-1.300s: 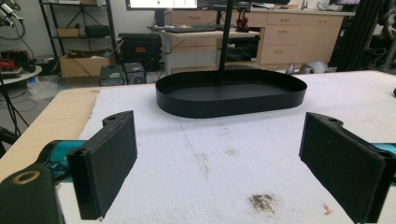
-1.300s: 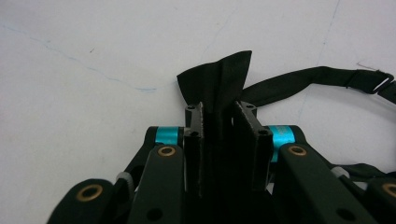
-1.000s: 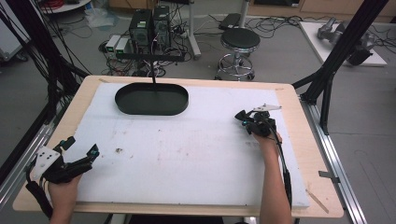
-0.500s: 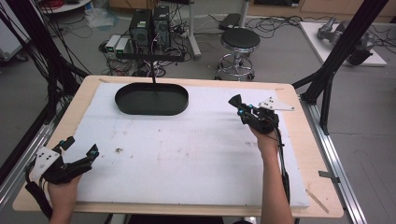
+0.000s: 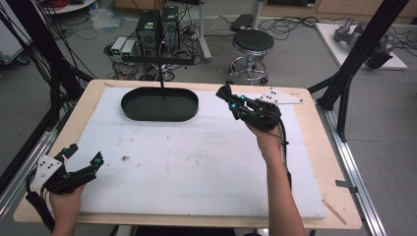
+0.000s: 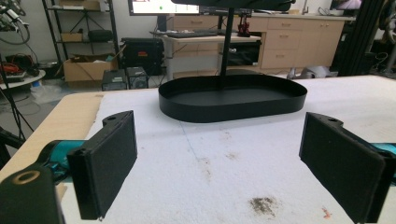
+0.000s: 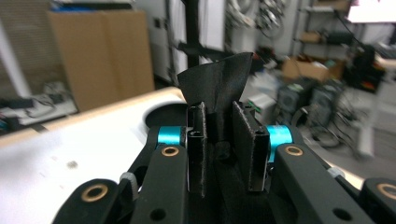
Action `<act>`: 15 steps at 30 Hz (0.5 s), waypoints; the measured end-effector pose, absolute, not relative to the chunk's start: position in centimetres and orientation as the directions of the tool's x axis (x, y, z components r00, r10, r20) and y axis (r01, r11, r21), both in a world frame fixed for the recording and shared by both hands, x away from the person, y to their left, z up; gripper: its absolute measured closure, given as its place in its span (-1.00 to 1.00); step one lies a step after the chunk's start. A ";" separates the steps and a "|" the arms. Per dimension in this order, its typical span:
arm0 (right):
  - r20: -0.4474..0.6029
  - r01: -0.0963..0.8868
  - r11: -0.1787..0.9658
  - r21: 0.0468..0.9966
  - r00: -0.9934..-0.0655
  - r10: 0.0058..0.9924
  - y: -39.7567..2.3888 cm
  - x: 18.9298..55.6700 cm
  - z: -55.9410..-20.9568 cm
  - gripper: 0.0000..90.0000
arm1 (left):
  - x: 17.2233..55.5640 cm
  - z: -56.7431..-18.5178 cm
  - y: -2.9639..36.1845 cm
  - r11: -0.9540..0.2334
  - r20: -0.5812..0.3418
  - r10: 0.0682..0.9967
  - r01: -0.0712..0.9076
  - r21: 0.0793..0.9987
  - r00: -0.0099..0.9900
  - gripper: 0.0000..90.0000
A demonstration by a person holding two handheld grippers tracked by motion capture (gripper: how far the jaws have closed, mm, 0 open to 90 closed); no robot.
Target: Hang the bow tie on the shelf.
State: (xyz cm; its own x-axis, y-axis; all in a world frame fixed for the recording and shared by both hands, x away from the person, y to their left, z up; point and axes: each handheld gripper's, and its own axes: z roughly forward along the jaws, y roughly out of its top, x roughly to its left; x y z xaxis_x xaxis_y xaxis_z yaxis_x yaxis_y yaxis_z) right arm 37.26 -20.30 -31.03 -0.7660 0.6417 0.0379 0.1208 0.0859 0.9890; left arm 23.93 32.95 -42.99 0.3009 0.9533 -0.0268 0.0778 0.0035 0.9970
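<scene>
My left gripper [image 5: 81, 158] rests low at the near left corner of the surface [image 5: 196, 162], jaws spread wide with nothing between them. My right gripper [image 5: 227, 93] is clamped on a piece of black cloth [image 7: 215, 81], held up off the surface at the far right and pointing toward the black tray [image 5: 160, 104], which looks empty.

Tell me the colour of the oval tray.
Black; the oval tray shows best in the left gripper view.
</scene>
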 end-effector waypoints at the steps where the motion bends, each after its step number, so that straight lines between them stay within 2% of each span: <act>1: 0.039 0.109 0.075 0.991 -0.781 0.623 -19.9 37.3 -30.6 0.69 | 23.9 -43.0 33.0 0.003 -0.026 0.953 0.078 0.997 0.301 -0.74; 8: 0.024 0.065 0.058 0.996 -0.843 0.538 -16.1 38.1 -28.2 0.69 | 23.9 -43.0 33.0 0.006 -0.028 0.953 0.073 0.997 0.302 -0.74; 15: 0.036 0.073 0.058 0.996 -0.875 0.483 -12.2 40.1 -27.3 0.69 | 23.9 -43.0 33.2 0.011 -0.032 0.953 0.071 0.997 0.302 -0.74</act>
